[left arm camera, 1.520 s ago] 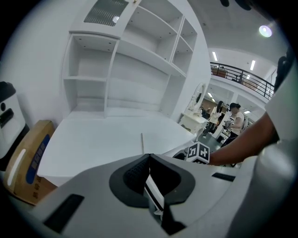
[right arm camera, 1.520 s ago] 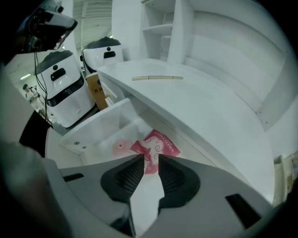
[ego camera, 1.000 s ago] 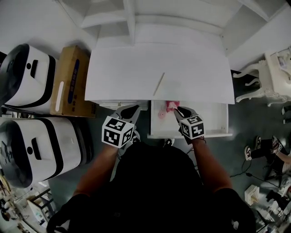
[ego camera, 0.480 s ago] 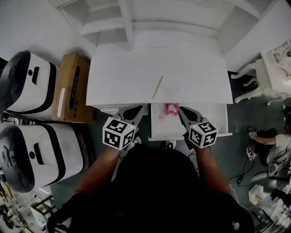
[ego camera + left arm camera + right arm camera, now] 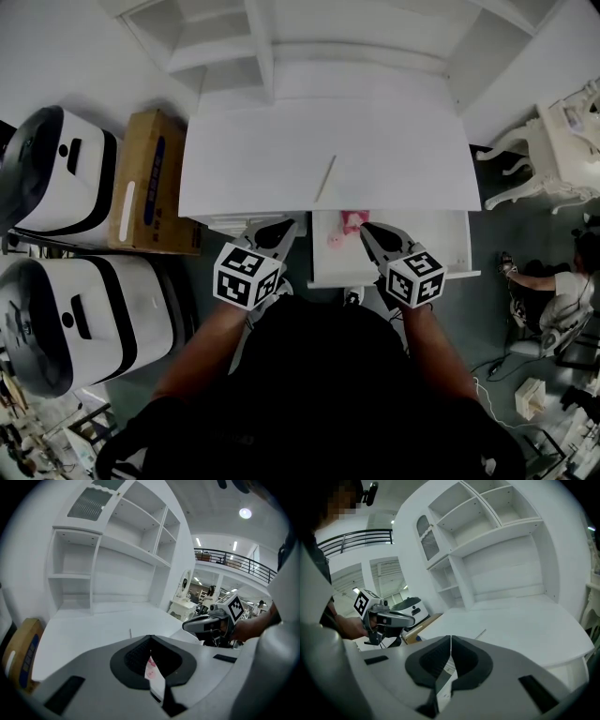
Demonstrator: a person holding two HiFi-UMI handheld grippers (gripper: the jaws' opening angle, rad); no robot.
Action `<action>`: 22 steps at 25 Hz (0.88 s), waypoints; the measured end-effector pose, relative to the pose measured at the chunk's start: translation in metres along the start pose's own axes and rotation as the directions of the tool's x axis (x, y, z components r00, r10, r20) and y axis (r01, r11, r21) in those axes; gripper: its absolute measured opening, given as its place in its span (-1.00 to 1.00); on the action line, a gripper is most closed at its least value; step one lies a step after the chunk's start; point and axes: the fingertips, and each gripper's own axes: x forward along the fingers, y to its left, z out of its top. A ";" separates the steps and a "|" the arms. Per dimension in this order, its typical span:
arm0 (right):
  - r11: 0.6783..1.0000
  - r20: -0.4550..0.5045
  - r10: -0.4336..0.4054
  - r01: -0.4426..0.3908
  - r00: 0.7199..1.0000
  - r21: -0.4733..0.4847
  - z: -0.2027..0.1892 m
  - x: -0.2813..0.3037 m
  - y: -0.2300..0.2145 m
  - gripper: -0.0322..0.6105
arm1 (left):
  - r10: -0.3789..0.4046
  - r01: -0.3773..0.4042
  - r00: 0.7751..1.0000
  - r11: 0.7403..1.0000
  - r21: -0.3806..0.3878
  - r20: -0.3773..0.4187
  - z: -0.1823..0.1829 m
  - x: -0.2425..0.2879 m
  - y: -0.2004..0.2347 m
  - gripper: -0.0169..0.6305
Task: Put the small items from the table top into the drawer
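A thin pale stick lies on the white desk top near its front edge; it also shows as the stick and the stick in the gripper views. Under that edge the drawer stands pulled out, with two pink items at its left end. My left gripper hangs shut and empty just left of the drawer. My right gripper is shut and empty over the drawer, just right of the pink items. Through the left jaws I see a pink item.
A cardboard box and two white-and-black machines stand left of the desk. White shelves rise behind it. An ornate white table and a person are at the right.
My right gripper drew back slightly from the pink items in the drawer and stays shut. The left gripper has hardly moved.
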 end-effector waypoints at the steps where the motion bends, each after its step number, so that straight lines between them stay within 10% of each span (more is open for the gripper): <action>1: 1.000 0.001 -0.004 0.004 1.000 -0.005 0.001 0.001 0.001 -0.81 | -0.003 0.003 1.000 1.000 -0.009 -0.001 -0.001 0.000 0.000 -0.91; 22: 0.998 -0.055 -0.048 0.046 0.997 -0.035 -0.008 0.020 -0.010 -0.80 | 0.018 -0.019 1.000 0.999 -0.036 -0.018 -0.009 0.003 0.013 -0.91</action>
